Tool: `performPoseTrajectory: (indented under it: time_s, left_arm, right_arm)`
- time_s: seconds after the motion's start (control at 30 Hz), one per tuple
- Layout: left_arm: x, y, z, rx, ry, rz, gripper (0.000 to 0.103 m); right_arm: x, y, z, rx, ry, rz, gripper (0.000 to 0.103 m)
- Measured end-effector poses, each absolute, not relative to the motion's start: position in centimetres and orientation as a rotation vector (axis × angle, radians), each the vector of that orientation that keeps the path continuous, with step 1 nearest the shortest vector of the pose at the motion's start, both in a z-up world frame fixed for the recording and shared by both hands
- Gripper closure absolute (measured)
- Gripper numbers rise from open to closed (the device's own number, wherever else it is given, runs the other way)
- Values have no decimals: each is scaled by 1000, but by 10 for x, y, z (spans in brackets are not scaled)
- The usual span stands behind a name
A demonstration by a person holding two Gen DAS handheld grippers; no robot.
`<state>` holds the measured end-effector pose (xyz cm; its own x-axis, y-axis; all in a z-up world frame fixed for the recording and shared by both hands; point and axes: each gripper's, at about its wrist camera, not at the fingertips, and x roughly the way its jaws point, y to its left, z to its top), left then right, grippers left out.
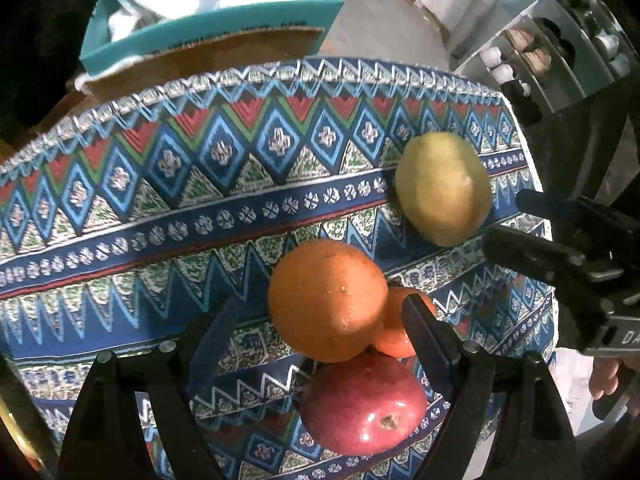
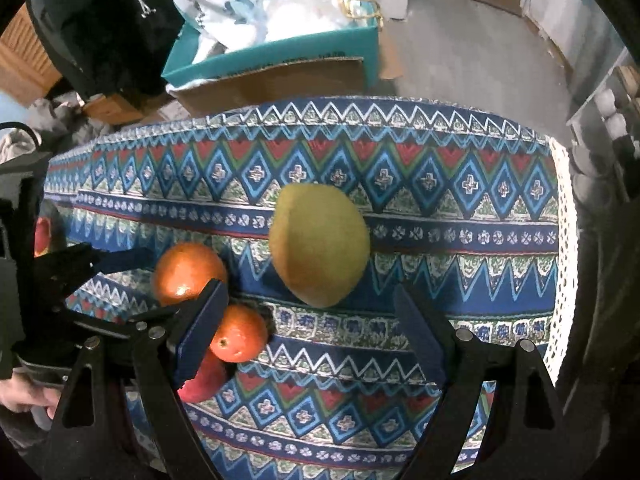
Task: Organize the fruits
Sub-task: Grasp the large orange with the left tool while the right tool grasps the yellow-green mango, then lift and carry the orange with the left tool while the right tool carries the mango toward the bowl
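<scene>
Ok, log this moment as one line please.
left tongs: open, over large orange | right tongs: open, over yellow-green fruit | red apple, small orange: on cloth, untouched

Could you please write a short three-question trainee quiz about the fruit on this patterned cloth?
1. True or false: the left tool is shut on the large orange.
2. Which fruit lies apart from the cluster? A. red apple B. yellow-green pear C. small orange
3. How many fruits lie on the patterned cloth?

Key: 1 false, both tools are open; 2 B; 3 four.
</scene>
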<state>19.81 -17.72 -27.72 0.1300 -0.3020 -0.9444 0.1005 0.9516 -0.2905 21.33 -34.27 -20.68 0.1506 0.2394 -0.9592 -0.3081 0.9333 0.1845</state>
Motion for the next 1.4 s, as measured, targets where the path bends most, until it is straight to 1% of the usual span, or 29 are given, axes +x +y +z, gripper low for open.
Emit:
performPoseTrajectory:
  time_s: [0.07,0.13,0.2,0.3,0.47,0.77,0.83,0.87,0.97,1.23,1.4]
  left_arm:
    - [199,-176,-283,-187,1420,-302,18]
    - [198,-175,-288,-208,1421,-327,31]
    - [198,-174,-291,-248,1425,-359,37]
    - [196,-174,-289,-243,1413,-362,38]
    - [193,-170,-279,-133,1365,-315,38]
    - [202,-137,-274,-124,1330,-252,38]
    - [202,-130,-274,-132,1330,-241,38]
    - [201,-127,-274,-132,1329,-237,38]
    - [201,-122,-272,-130,1326,-227,38]
    - [199,-120,-261,-133,1304,-217,38]
    - [191,-113,-249,-136,1273,-203,38]
  right_arm:
    - [215,-345,-210,-45,1371,389,18]
    - [217,-346,-212,-37,1373,390,18]
    - [219,-344,-215,-29,1371,396,18]
    - [223,-339,-218,-22,1370,405,18]
    - [232,-330,-227,-47,1371,405,18]
    - [245,-322,-249,-86,1400,396,18]
    - [247,-319,-255,-99,1407,389,20]
    - [248,-317,-258,-98,1414,390,25]
    - [249,-314,-262,-116,1417,374,34]
    - [243,-317,-259,-116,1427,370,36]
    - [230,-308,-246,-127,1392,389,36]
